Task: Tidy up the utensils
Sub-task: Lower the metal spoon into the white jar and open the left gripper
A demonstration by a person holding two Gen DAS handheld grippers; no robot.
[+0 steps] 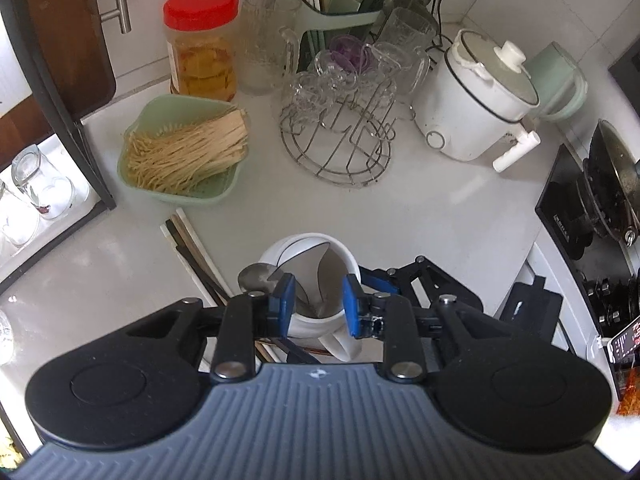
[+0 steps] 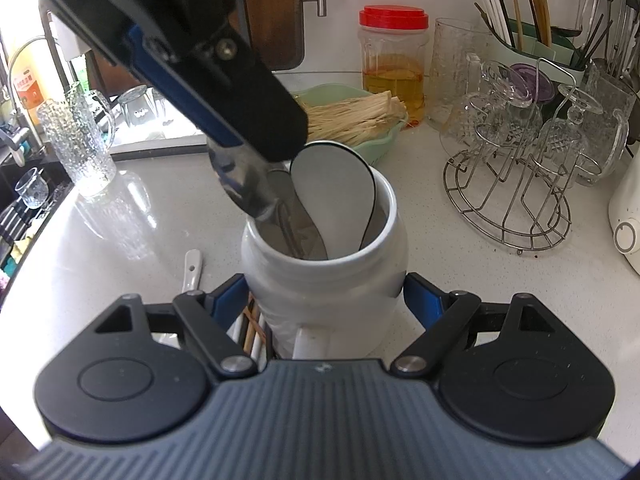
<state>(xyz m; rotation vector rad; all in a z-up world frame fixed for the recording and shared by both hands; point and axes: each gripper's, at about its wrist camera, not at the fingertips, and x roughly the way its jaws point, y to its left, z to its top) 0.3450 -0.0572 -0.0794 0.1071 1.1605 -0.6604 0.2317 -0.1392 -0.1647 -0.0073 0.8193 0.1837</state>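
Closest to the right wrist camera, the right gripper has its blue fingers pressed against either side of a white jar standing on the pale counter, holding it. Above the jar's mouth the left gripper hangs with its fingers apart, and a metal spoon leans bowl-up out of the jar beside a flat white paddle. Loose chopsticks lie on the counter just beside the jar, near a green basket of pale strands.

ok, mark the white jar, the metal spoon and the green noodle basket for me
white jar (image 2: 324,292), right wrist view, front of its body.
metal spoon (image 2: 244,184), right wrist view, shiny bowl above the jar.
green noodle basket (image 1: 180,196), left wrist view, near rim.
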